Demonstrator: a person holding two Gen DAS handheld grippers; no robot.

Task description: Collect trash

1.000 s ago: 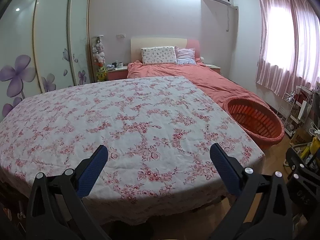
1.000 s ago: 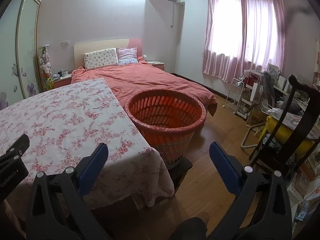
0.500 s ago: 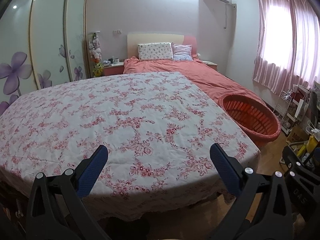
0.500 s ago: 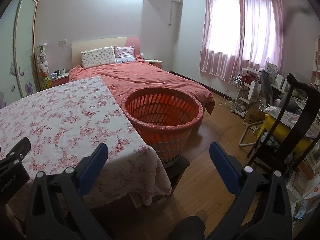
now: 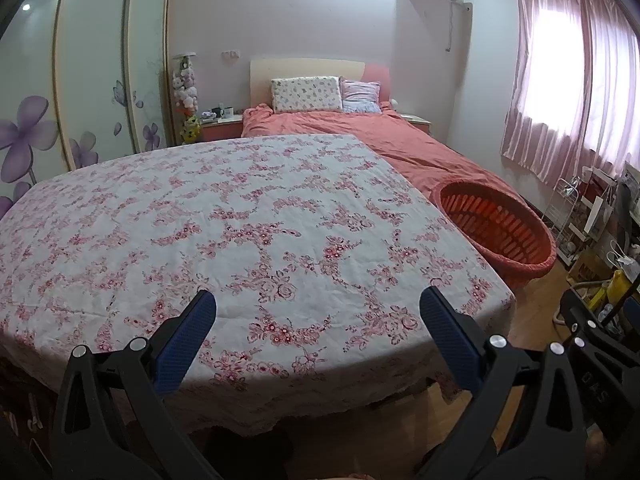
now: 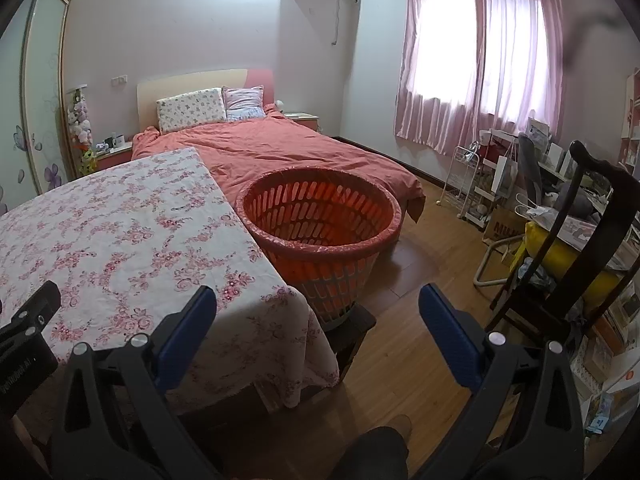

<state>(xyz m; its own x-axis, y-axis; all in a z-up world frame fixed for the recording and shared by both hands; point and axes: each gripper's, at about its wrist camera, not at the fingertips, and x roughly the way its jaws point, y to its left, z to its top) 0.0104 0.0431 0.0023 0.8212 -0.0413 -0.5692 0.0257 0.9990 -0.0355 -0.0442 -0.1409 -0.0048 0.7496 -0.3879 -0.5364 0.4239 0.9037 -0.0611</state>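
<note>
An orange slatted basket [image 6: 320, 220] stands on a dark stool beside the right edge of a table with a pink floral cloth [image 6: 120, 236]; it also shows in the left wrist view [image 5: 500, 228]. I see nothing lying on the cloth [image 5: 240, 224] and nothing inside the basket. My left gripper [image 5: 318, 320] is open and empty, held before the table's near edge. My right gripper [image 6: 318, 316] is open and empty, held before the table's right corner and the basket.
A bed with a coral duvet [image 6: 288, 148] lies behind the table and basket. A dark wooden chair [image 6: 576, 248], a white wire rack [image 6: 468, 184] and cluttered shelves stand at the right. A wardrobe with purple flowers [image 5: 60, 120] lines the left wall.
Both grippers have drawn back from the table and risen slightly, so more of the tablecloth's near edge and the floor shows. Both stay open and empty.
</note>
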